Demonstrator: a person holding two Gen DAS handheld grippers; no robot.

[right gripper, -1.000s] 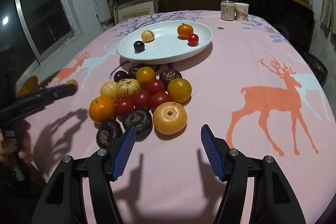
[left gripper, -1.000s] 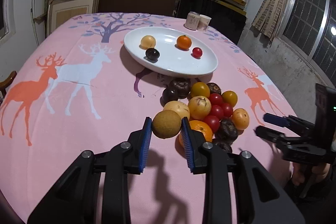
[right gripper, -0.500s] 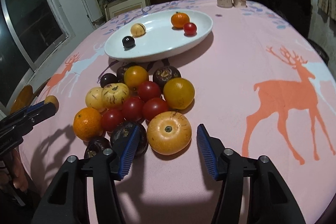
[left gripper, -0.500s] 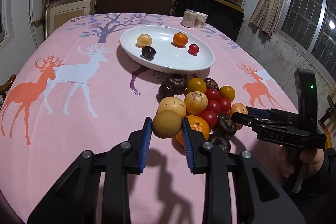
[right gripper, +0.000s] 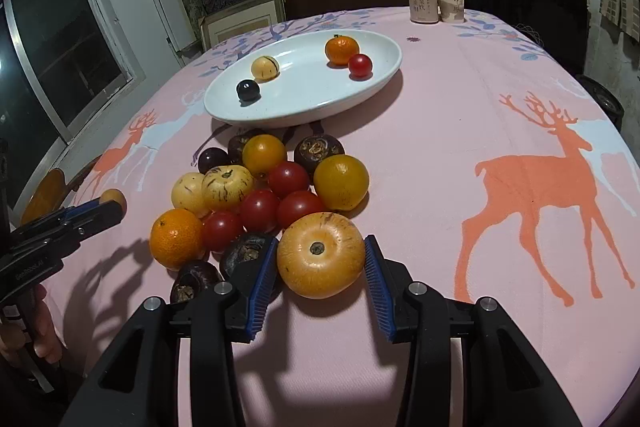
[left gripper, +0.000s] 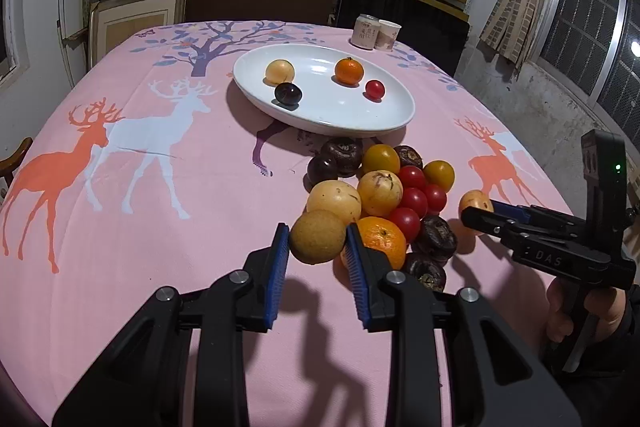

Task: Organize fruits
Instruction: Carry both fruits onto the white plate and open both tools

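Brown and round, the pear sits clamped between my left gripper pads, at the near edge of the fruit pile below the white plate. Through my right camera, my right gripper has just been closing around the yellow-orange fruit; both pads touch its sides.

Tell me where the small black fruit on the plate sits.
In the left wrist view the black fruit lies at the left, near part of the white plate, just in front of the pale yellow fruit and apart from the orange.
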